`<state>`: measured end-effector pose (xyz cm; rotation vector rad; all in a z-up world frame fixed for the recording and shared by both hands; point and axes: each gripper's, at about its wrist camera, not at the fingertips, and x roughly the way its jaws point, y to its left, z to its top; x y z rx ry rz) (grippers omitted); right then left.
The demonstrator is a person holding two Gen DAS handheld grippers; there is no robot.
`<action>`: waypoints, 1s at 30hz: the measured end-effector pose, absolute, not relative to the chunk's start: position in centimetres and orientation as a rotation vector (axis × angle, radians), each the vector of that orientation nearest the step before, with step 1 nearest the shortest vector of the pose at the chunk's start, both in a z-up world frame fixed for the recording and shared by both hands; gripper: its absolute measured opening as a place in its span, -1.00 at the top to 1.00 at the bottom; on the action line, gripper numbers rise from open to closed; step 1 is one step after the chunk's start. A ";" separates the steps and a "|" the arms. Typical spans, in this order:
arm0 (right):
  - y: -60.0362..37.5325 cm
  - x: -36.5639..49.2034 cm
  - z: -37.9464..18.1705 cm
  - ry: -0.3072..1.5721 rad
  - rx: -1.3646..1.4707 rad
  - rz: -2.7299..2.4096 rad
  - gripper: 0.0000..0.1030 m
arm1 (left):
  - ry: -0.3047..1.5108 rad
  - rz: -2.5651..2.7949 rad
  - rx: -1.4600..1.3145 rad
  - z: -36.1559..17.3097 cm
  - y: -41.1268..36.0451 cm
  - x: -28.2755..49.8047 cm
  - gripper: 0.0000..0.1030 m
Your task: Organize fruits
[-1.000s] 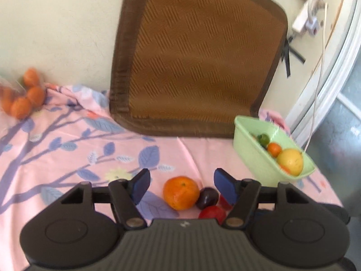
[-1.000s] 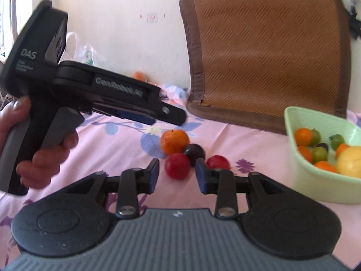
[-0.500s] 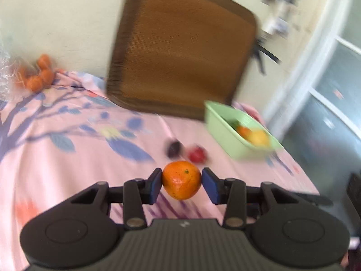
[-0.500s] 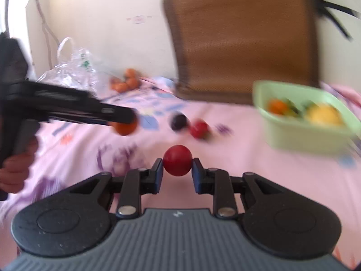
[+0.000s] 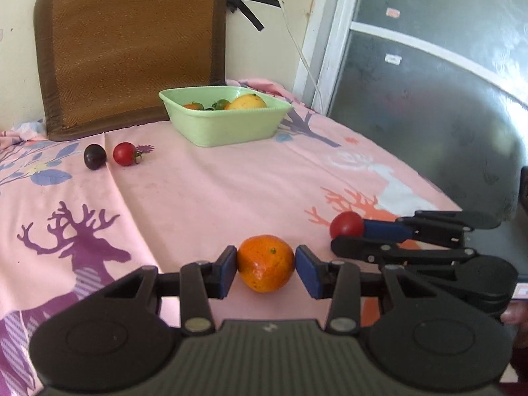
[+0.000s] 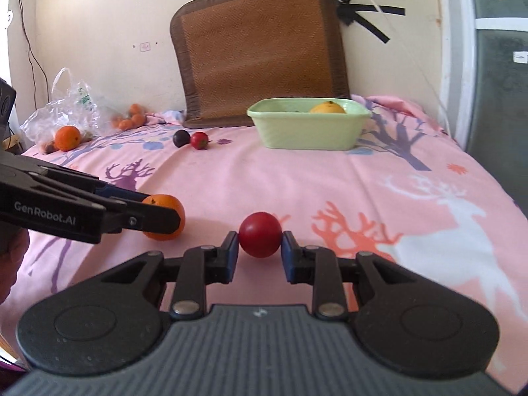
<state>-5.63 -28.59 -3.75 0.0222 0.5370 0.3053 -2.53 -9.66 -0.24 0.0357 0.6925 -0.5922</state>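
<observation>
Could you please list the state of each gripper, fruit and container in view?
left gripper: shut on the orange.
right gripper: opening slightly, pads against the red fruit.
green tub: upright, fruit inside.
dark plum: loose on the cloth.
small tomato: loose beside the plum.
plastic bag: open, crumpled, by the wall.
</observation>
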 end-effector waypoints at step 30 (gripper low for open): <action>-28.1 -8.2 -4.1 0.522 0.022 0.266 0.20 | 0.674 -0.341 0.125 0.7 -10.4 -5.3 -0.11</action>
